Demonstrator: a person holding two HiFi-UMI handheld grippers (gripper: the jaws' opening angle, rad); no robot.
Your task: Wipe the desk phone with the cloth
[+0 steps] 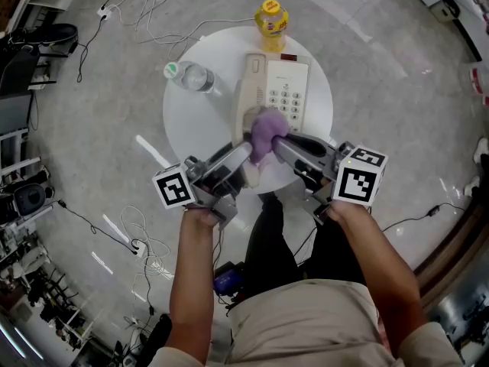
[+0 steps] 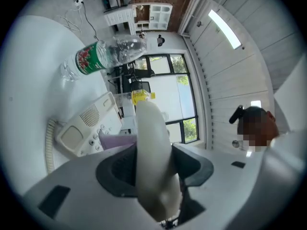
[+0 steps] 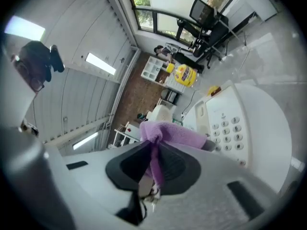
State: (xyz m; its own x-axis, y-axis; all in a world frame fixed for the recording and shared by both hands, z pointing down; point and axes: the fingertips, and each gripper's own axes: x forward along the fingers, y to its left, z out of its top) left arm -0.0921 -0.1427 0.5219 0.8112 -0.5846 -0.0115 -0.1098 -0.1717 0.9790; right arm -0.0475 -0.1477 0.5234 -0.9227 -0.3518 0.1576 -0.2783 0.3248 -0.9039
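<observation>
A cream desk phone [image 1: 289, 92] sits on a round white table [image 1: 202, 125]. Its handset [image 1: 248, 98] is lifted off the base, and my left gripper [image 1: 243, 155] is shut on the handset's near end. In the left gripper view the handset [image 2: 151, 147] stands between the jaws, with the phone's keypad [image 2: 88, 128] beyond it to the left. My right gripper [image 1: 279, 142] is shut on a purple cloth [image 1: 266, 132], which is bunched over the phone's near end beside the handset. In the right gripper view the cloth [image 3: 168, 133] hangs pinched between the jaws, next to the keypad [image 3: 230, 123].
A clear water bottle [image 1: 189, 76] lies on its side at the table's left. A yellow bottle [image 1: 271, 17] stands at the far edge behind the phone. The coiled cord [image 2: 49, 143] runs along the phone's side. Cables [image 1: 126, 10] trail on the floor around the table.
</observation>
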